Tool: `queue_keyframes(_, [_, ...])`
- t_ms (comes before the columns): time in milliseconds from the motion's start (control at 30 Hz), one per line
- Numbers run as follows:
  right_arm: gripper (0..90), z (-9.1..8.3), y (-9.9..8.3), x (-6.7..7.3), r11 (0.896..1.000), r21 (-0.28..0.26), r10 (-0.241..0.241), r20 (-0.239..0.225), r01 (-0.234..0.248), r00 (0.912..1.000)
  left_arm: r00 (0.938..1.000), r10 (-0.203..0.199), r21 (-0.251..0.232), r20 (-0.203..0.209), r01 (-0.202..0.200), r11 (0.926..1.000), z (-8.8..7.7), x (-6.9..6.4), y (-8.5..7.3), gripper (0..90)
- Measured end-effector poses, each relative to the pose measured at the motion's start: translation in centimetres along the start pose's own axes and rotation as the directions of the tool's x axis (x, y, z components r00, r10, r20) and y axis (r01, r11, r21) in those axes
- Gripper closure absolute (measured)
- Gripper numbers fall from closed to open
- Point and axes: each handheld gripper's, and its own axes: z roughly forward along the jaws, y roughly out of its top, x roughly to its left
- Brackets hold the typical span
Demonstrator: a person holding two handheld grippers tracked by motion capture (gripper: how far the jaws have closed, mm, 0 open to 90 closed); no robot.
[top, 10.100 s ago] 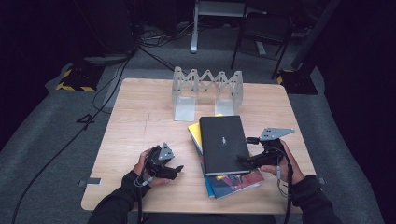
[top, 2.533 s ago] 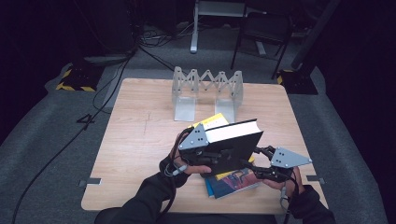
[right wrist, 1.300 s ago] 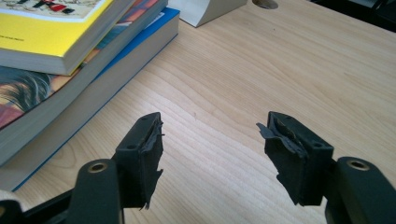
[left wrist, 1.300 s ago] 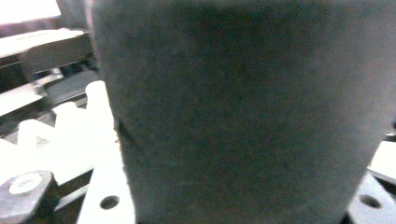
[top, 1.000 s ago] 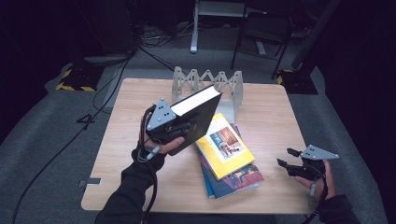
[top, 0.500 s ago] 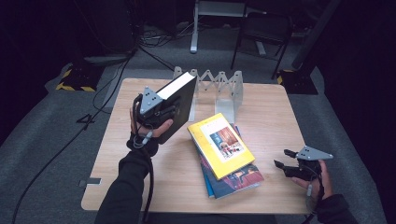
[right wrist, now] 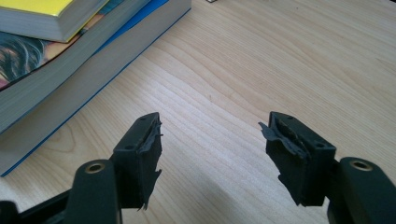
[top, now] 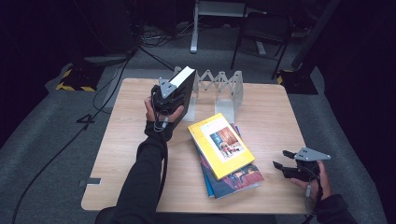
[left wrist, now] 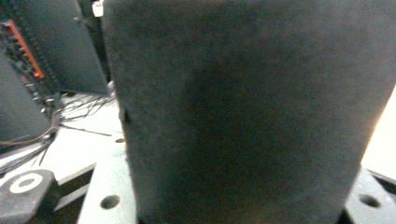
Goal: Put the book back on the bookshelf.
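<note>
My left gripper (top: 172, 97) is shut on a thick black book (top: 183, 91), held upright at the left end of the metal zigzag book rack (top: 219, 85) at the table's back. The black book's cover (left wrist: 247, 112) looms close in the left gripper view. A stack of books lies in the middle of the table, with a yellow book (top: 220, 143) on top and a blue-edged one (top: 233, 179) beneath. My right gripper (top: 283, 167) rests open near the front right edge, its jaws apart over bare wood (right wrist: 210, 140). The stack's yellow book (right wrist: 46, 14) sits to its left.
The wooden table (top: 130, 140) has bare room on its left and right sides. Behind it stand a chair (top: 261, 32), a metal stand (top: 205, 18) and cables on the grey floor.
My left gripper has carried the black book away from the stack, to the back left, and tipped it upright by the rack. The right gripper has stayed in place.
</note>
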Motion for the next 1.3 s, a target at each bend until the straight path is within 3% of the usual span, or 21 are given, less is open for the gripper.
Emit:
queue_keyframes(167, [35.9,-0.1,0.0,-0.1,1.0,-0.006,0.001,-0.003,-0.001,1.0,0.9984,-0.028,-0.009,-0.049,0.028,0.9996,1.0,0.0,-1.1,51.6])
queue_keyframes(367, [36.0,0.0,-0.1,-0.1,1.0,-0.003,0.003,-0.002,-0.003,1.0,0.9923,-0.106,-0.034,-0.065,0.104,0.994,1.5,0.3,-2.5,51.5])
queue_keyframes(433, [36.0,-0.1,0.0,-0.1,1.0,-0.007,-0.001,-0.003,0.001,1.0,0.9931,-0.096,-0.037,-0.067,0.093,0.9949,1.3,0.1,-2.7,51.4])
queue_keyframes(633, [36.0,0.0,0.0,0.1,1.0,-0.001,-0.009,0.0,0.009,1.0,0.9878,-0.132,-0.077,-0.082,0.126,0.989,0.4,0.1,-4.2,50.5])
queue_keyframes(833, [36.0,0.1,0.1,0.3,1.0,0.003,-0.011,-0.002,0.011,0.9999,0.9884,-0.119,-0.101,-0.095,0.109,0.9888,-0.4,-0.5,-5.6,49.8])
queue_keyframes(1000, [35.9,0.2,0.1,0.2,1.0,0.005,-0.01,-0.005,0.01,0.9999,0.9845,-0.142,-0.152,-0.103,0.125,0.9805,-0.9,-1.1,-6.6,49.4])
queue_keyframes(1100, [35.9,0.1,0.0,0.2,1.0,0.004,-0.003,-0.004,0.003,1.0,0.9827,-0.152,-0.149,-0.106,0.136,0.9795,-0.8,-1.3,-6.8,48.6])
queue_keyframes(1233, [36.9,0.1,0.0,0.2,1.0,0.002,0.0,-0.007,0.0,1.0,0.9822,-0.158,-0.108,-0.102,0.147,0.9832,-0.6,-1.2,-7.7,45.6])
queue_keyframes(1300, [36.9,0.1,0.0,0.2,1.0,0.003,0.003,-0.008,-0.003,1.0,0.9799,-0.178,-0.102,-0.091,0.168,0.9804,-0.6,-1.0,-8.4,42.9])
